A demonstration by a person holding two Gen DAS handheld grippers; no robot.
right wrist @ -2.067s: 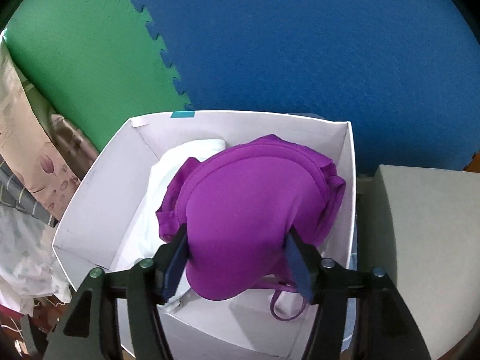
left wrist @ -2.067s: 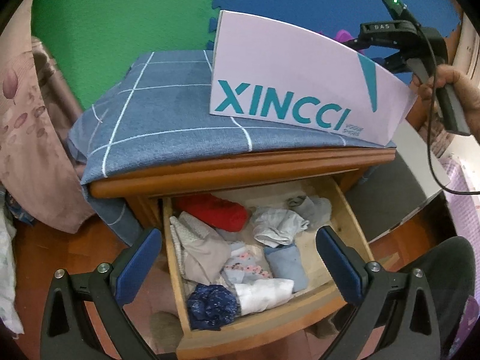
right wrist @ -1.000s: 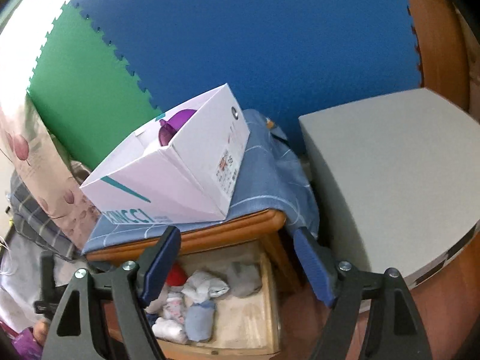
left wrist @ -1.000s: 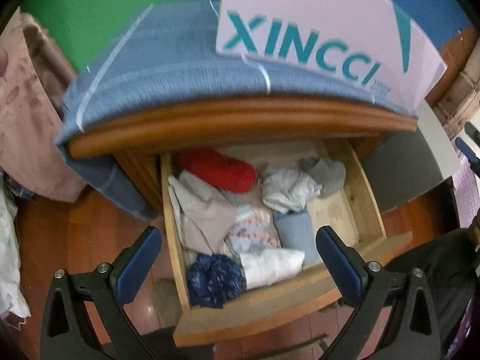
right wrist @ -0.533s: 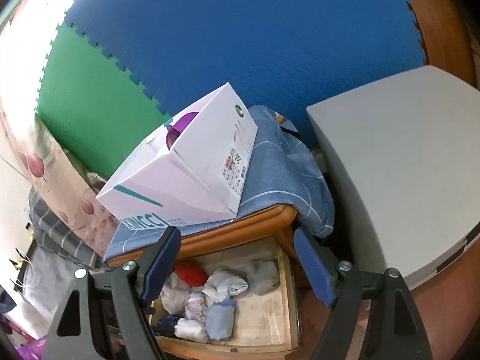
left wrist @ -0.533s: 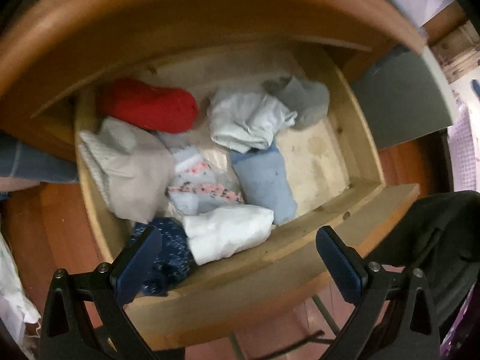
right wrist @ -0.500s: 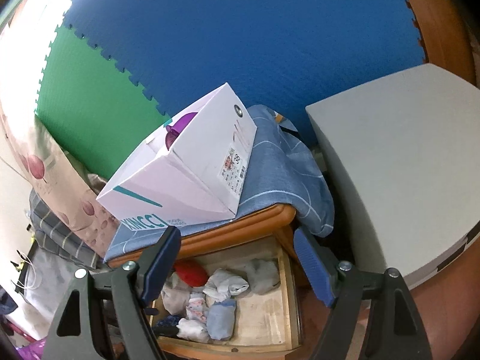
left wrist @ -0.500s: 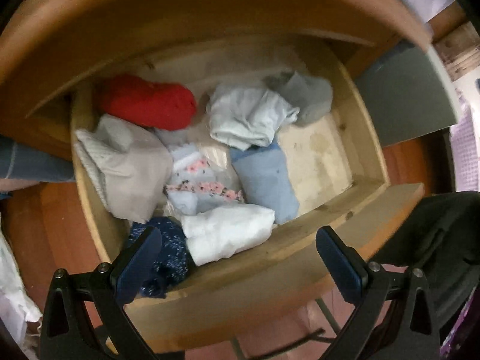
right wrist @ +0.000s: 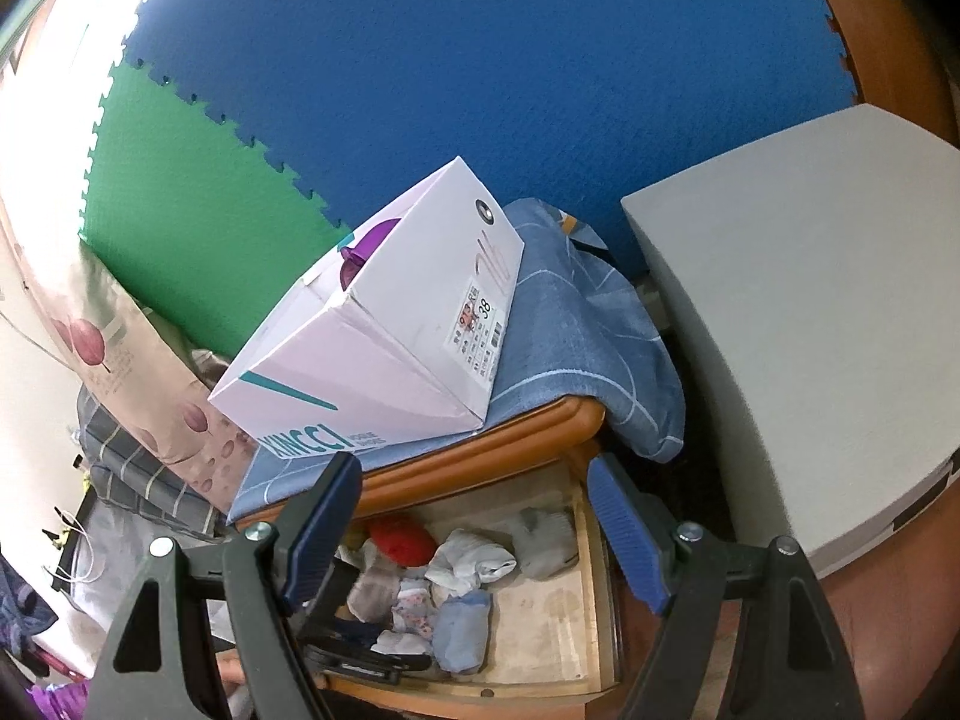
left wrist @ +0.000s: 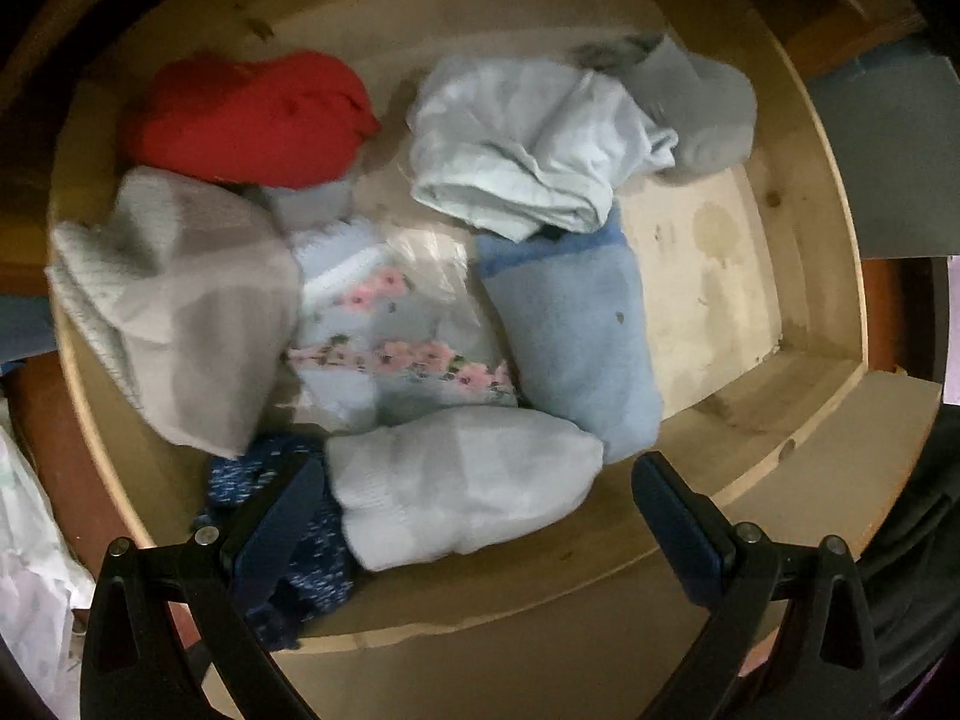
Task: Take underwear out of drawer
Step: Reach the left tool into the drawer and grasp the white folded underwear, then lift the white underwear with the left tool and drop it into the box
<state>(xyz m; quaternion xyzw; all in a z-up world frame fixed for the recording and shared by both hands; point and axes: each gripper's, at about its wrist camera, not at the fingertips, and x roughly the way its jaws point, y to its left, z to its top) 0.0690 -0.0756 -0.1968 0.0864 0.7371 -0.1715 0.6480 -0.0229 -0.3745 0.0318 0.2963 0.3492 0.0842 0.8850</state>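
**A:** which piece goes first? The white roll (left wrist: 465, 489) at the drawer (left wrist: 798, 414) front lies crosswise, right between the left gripper (left wrist: 474, 504) jaws, spread wide.

**B:** yeah, left's nearer. Right gripper (right wrist: 474, 531) hangs well above, also spread. Touching yet? Too blurry, probably not.

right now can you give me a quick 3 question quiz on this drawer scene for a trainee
1. True or false: the left gripper is shut on the red bundle.
2. Which item lies between the left gripper's fingers? A) white bundle B) grey sock C) shoe box
3. Fill in: the shoe box sits on a ____ cloth over the nightstand.

Key: 1 false, it is open and far from it. 2 A. 3 blue.
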